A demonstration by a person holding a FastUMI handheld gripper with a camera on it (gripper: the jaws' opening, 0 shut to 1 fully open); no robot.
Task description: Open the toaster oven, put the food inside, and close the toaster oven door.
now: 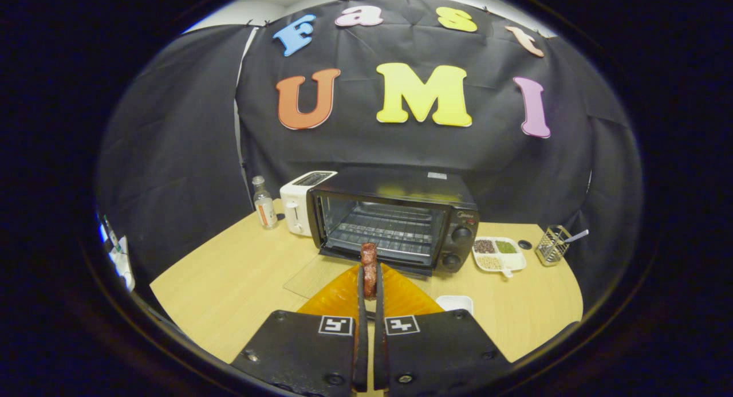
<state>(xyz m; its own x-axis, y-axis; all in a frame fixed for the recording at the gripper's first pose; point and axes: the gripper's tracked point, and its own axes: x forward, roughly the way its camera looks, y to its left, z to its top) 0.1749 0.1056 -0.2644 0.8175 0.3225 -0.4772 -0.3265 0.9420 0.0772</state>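
The wooden table [229, 282] spreads across the lower middle of the frame, and at its centre stands the black toaster oven [395, 219], its glass door [320, 274] already dropped flat toward the camera so the wire rack [389, 231] inside is open to view. To the oven's left sits a white toaster [296, 205], with a small clear bottle [264, 205] further left; to its right lie a white divided dish [499, 254] of grains and, nearer the right edge, a wire utensil holder [552, 245]. Below the oven, at lower centre, an orange plate [343, 297] lies on the table with a small white dish [455, 303] just right of it. The gripper [369, 282] comes up from the bottom of the frame, its two fingers drawn nearly together and clamped on the food [369, 268], a reddish-brown sausage-like piece held upright above the plate and just short of the open door. Its lower end is pinched; the upper end stands free above the fingertips. It looks light and probably soft and somewhat greasy, so a firm squeeze could dent it and a loose one let it slide. Holding it low across its width, as here, seems sound, leaving the free end to lead onto the rack.
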